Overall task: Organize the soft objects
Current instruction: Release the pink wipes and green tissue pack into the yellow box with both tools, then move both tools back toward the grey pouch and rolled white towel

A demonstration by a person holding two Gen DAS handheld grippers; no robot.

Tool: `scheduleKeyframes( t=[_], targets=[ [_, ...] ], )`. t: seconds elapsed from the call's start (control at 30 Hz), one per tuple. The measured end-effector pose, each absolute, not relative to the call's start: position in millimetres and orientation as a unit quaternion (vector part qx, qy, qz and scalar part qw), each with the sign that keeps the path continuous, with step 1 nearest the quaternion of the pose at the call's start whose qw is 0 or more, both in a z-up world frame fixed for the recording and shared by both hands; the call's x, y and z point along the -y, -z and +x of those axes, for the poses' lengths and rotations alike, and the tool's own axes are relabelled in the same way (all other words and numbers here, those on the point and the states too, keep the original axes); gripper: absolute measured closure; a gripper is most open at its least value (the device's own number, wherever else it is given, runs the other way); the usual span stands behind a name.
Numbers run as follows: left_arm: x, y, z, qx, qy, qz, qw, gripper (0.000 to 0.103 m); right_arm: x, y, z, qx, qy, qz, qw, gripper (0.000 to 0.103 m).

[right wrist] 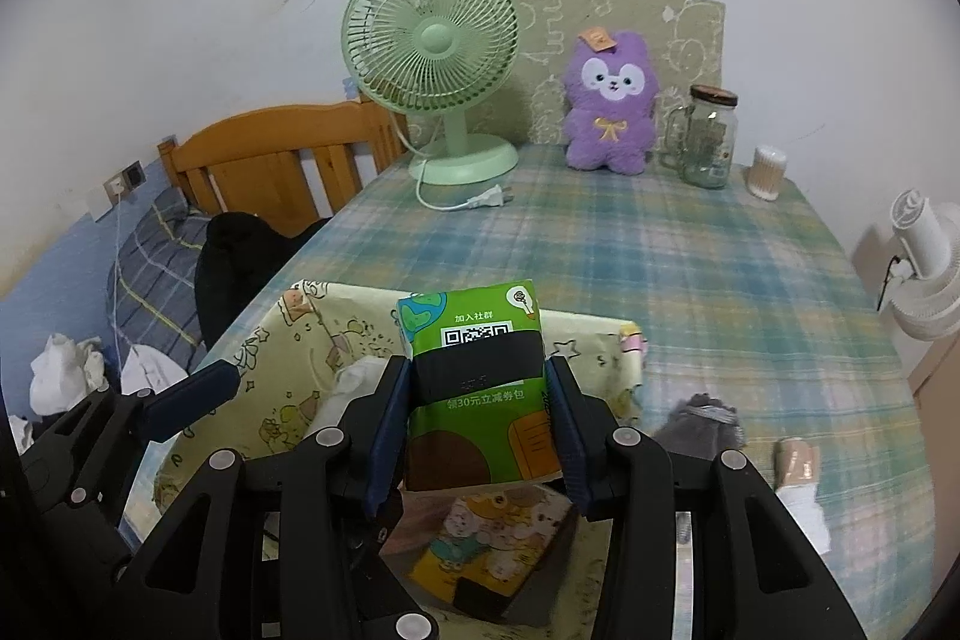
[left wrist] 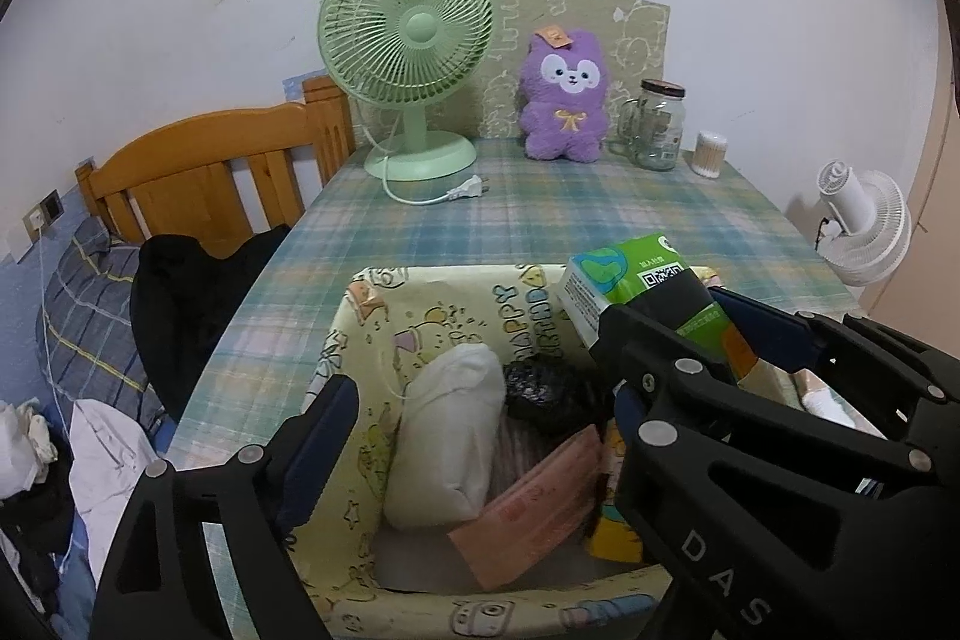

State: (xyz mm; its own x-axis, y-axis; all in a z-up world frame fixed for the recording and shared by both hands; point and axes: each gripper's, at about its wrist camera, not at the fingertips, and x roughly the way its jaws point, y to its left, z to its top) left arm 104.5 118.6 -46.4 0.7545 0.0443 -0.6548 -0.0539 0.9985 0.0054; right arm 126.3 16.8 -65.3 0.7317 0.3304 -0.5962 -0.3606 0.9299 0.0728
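**Figure: Green tissue pack held above the fabric storage bin**

Nearest the viewer, the right hand-held gripper (right wrist: pixel 474 418) is clamped on the green tissue pack (right wrist: pixel 471 358), its blue-padded fingers (right wrist: pixel 384 436) pressing the pack's two long sides at mid-height. The pack stands roughly upright, suspended above the right half of the open fabric bin (left wrist: pixel 360 298). Judged from its film wrapper, it is light, soft and compressible, with a slick surface; a grip across the middle of the sides, as here, suits it better than one at the loose ends. The left hand-held gripper (left wrist: pixel 480 436) hovers over the bin's near left edge, fingers apart and holding nothing. Inside the bin lie a white cloth roll (left wrist: pixel 450 430), a black crumpled item (left wrist: pixel 543 391), a pink pack (left wrist: pixel 528 514) and a yellow cartoon-printed pack (right wrist: pixel 486 544). On the plaid worktop (left wrist: pixel 540 202), right of the bin, grey socks (right wrist: pixel 702 424) remain outside. Farthest, by the wall, stand a green fan (left wrist: pixel 408 40), a purple plush toy (left wrist: pixel 564 100) and a glass jar (left wrist: pixel 657 124).
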Motion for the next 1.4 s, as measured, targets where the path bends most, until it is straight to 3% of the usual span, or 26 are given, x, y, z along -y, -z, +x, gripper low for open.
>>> scheduleKeyframes(
  t=[0.1,0.17,0.27,1.0,1.1,1.4],
  targets=[
    [-120.9,49.7,106.7,-0.355,-0.028,-0.009,0.934,0.012,-19.8,68.5,129.3,-0.32,-0.188,-0.026,0.928,0.046],
    [-121.6,50.5,107.2,-0.356,-0.026,-0.01,0.934,0.01,-20.0,69.0,129.8,-0.321,-0.189,-0.028,0.927,0.031],
    [-120.3,50.2,107.0,-0.356,-0.024,-0.01,0.934,0.009,-19.7,67.5,129.5,-0.318,-0.179,-0.037,0.93,0.018],
    [-88.6,23.4,92.5,-0.321,-0.021,-0.004,0.947,0.006,17.8,38.3,110.4,-0.279,-0.164,-0.028,0.946,0.016],
    [-81.0,17.3,90.1,-0.313,-0.018,-0.002,0.95,0.006,26.2,32.1,106.9,-0.272,-0.155,-0.022,0.949,0.009],
    [-57.8,-3.0,81.5,-0.287,-0.017,0.006,0.958,0.001,51.9,12.4,92.1,-0.24,-0.14,-0.014,0.96,0.003]
  ],
)
